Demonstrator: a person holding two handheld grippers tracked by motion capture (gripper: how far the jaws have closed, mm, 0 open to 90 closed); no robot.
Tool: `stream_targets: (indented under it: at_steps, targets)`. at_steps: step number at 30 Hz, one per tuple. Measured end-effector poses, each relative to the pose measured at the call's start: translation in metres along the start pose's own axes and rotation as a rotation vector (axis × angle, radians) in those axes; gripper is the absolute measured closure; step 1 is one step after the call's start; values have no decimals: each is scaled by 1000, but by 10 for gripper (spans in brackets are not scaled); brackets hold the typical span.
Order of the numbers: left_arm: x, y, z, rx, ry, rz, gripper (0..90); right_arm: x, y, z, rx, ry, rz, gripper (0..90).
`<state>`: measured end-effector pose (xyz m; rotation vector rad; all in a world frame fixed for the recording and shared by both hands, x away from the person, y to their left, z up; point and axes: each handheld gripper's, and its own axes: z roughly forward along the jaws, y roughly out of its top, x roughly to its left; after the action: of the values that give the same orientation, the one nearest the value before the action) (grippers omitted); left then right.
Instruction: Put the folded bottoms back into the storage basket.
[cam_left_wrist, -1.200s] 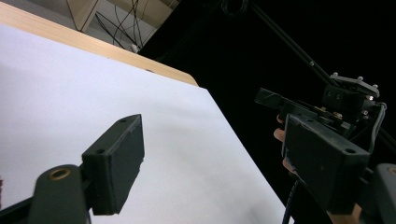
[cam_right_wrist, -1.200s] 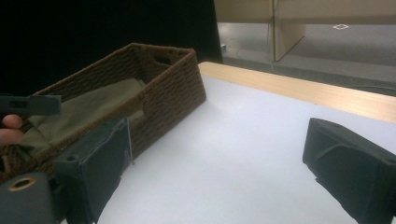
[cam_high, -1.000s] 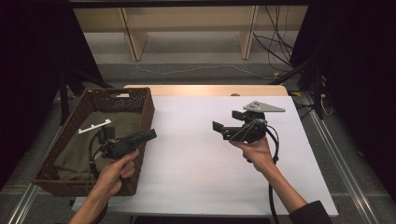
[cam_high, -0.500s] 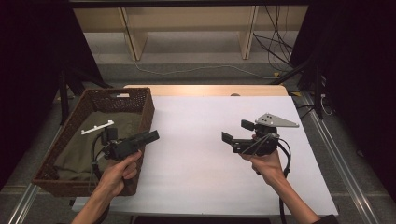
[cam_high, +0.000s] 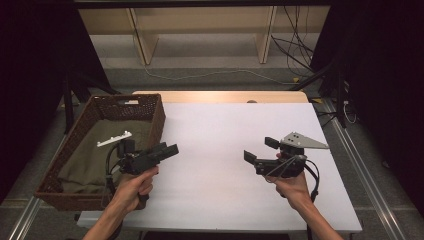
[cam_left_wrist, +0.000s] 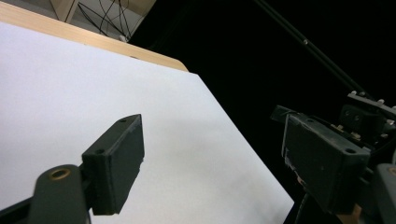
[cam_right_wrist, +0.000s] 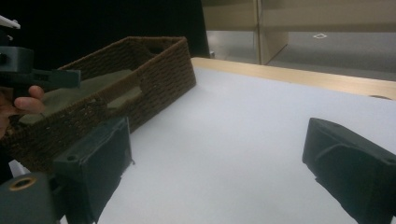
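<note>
Both grippers are held above the bench (cam_high: 225, 150) with nothing in them, so the work appears to stand at a pause between handling steps rather than mid-grasp.

The left gripper (cam_high: 167, 151) hovers at the right-hand wall of the wicker basket (cam_high: 150, 107), pointing out over the white surface. In its own view its jaws stand well apart with only bare bench between them.

The right gripper (cam_high: 260, 150) hovers over the right half of the bench, pointing toward the basket. Its jaws are likewise spread wide and hold nothing.

The nearest thing to either gripper is the olive-green cloth (cam_high: 87, 162), which lies inside the basket and covers its floor. It looks soft, loosely laid and somewhat rumpled, riding up against the basket's walls in the right gripper view (cam_right_wrist: 93, 86). A small white strip (cam_high: 114, 139) lies on top of it toward the far side.

In my judgement, the next move calls for the left gripper to turn back and descend into the basket, pinching a raised fold of the cloth without catching the woven wall. The white strip may shift or slide off if the cloth is lifted.
</note>
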<state>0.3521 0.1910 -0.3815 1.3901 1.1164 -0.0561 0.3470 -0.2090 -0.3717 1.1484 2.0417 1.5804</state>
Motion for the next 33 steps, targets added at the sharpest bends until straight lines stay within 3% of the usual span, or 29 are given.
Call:
stream_targets:
  at_steps: [7, 11, 20, 33]
  targets:
    - [-4, -7, 9, 19, -23, 29, 208, 0, -8, -9, -8, -16, -2, 91]
    - [-8, -12, 14, 38, -25, 68, 207, 0, -11, -13, -9, -22, -1, 91]
    - [-12, -18, 23, 51, -24, 110, 206, 3, -19, -19, -13, -26, -6, 91]
    - [-15, -25, 29, 73, 3, 233, 196, 4, -28, -29, -17, -47, -13, 91]
